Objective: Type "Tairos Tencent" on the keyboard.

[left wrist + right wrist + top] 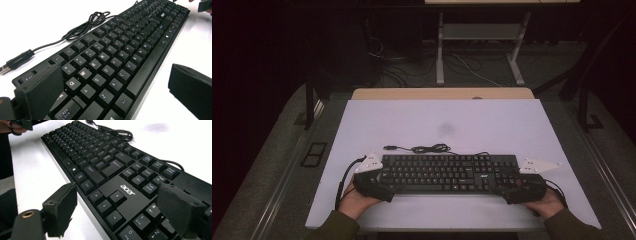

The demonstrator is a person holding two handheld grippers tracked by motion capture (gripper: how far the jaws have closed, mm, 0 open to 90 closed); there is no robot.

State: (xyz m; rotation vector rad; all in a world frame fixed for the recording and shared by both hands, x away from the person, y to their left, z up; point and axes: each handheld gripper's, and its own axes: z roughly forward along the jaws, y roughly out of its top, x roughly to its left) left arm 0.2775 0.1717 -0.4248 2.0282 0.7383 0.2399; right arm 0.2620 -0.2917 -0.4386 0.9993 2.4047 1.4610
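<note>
At the left, the left gripper [373, 184] is being held at the left end of the keyboard [447, 172], its jaws spread wide and released. In the left gripper view one jaw is standing over the Esc and Tab corner and the other off the front edge on the white table [412, 120], so the keyboard's end is being straddled, not pinched.

Across the middle, the keyboard is lying flat between the two grippers, its long axis running from one pair of jaws to the other, key legends facing the person and the back edge facing away. Its cable [424, 148] is being left loosely coiled beyond the back edge, the plug [15, 62] lying free.

At the right, the right gripper [519, 189] is being set around the number-pad end, jaws apart; whether the far jaw is already touching the keys cannot be told for sure.

The work is being judged as barely begun: both ends are being framed, while gripping and moving are not yet done.
</note>
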